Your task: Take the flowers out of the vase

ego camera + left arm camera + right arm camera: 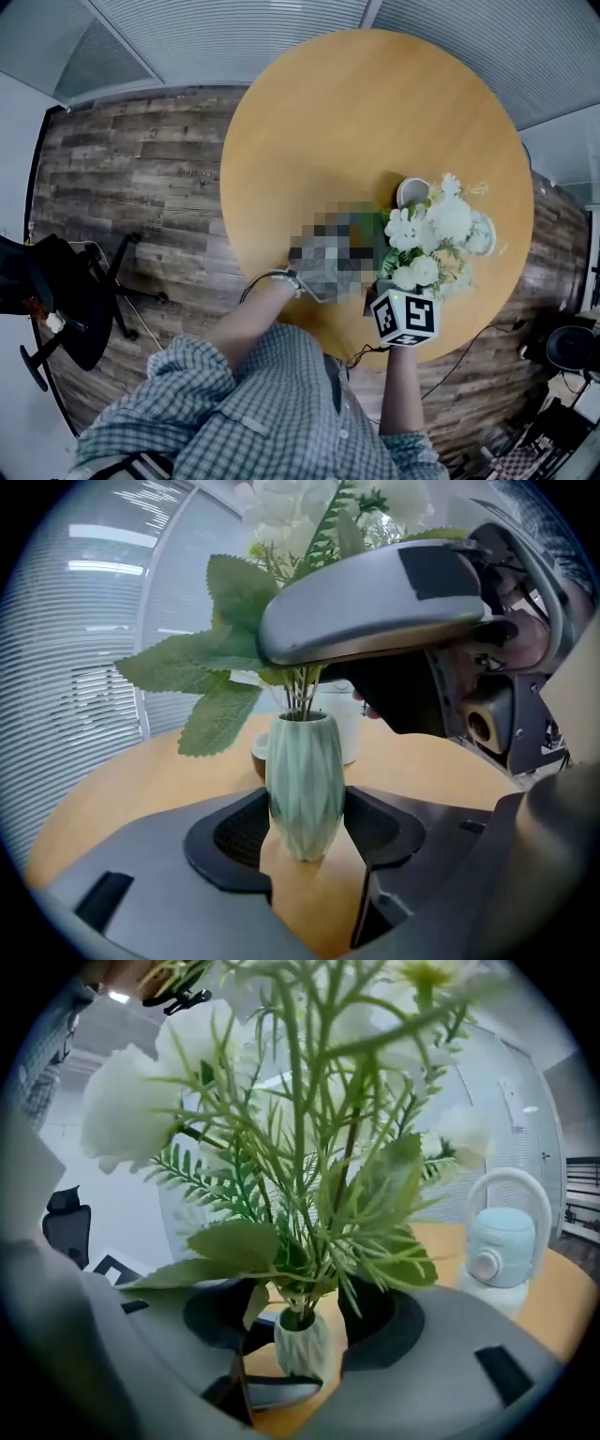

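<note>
A bunch of white flowers (433, 234) with green leaves stands in a small ribbed green vase (305, 780) on the round wooden table (319, 122). My left gripper (305, 834) holds the vase low down, with both black pads against its sides. In the head view a mosaic patch hides that gripper. My right gripper (300, 1321) is open around the stems (298, 1241) just above the vase (302, 1346), and its pads stand apart from them. One of its grey fingers (375, 611) crosses the left gripper view above the vase mouth. Its marker cube (405, 317) shows near the table's front edge.
A small white desk fan (502, 1241) stands on the table just beyond the flowers, and a white cup (410, 192) is behind them. On the wooden floor to the left is a black office chair (56, 291). A cable runs on the floor at the right.
</note>
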{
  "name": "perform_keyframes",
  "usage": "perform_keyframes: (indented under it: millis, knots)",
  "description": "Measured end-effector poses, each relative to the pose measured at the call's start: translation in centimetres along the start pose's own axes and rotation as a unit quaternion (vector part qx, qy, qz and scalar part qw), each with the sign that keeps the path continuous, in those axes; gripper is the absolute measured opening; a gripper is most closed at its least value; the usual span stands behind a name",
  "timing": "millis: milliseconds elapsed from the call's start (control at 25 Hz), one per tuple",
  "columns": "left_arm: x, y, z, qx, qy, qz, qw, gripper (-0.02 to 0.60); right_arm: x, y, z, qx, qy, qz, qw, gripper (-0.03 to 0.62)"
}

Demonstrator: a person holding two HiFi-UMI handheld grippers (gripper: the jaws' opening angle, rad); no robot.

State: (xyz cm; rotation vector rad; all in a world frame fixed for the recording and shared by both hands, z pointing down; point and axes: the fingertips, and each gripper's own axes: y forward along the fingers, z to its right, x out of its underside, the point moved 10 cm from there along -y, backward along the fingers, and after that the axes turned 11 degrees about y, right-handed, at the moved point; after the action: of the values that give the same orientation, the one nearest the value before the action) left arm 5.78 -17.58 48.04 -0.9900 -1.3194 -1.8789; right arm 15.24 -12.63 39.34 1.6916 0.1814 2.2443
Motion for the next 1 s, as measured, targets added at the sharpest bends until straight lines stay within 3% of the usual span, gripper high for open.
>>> perform_keyframes:
  millis: [160,280,360,600,1000]
  knots:
    - [-0.1,-0.2,0.0,-0.003,0.007,0.001,1.0000,0.255,-0.3,0.8,-0.1,0.004,-0.012,0.012,1.000,0.202]
    - [-0.1,-0.1,0.1,-0.002,0.011,-0.002,0.9999,0.255,-0.6,0.9,0.3,0.008,-0.009,0.014,1.000,0.119]
    - [0.0,0.0,0.1,-0.002,0.010,-0.003,0.9999,0.255,-0.8,0.8,0.2,0.007,-0.008,0.018,1.000,0.097]
    - [0.4,-0.4,-0.1,-0.001,0.009,-0.006,0.9999,0.256,-3.0,0.1,-0.9,-0.010,-0.009,0.043,0.999,0.094]
    - [-0.1,-0.1,-0.2,0.000,0.008,-0.008,0.9999,0.256,-10.4,-3.8,-1.2,-0.014,-0.003,0.109,0.994,0.094]
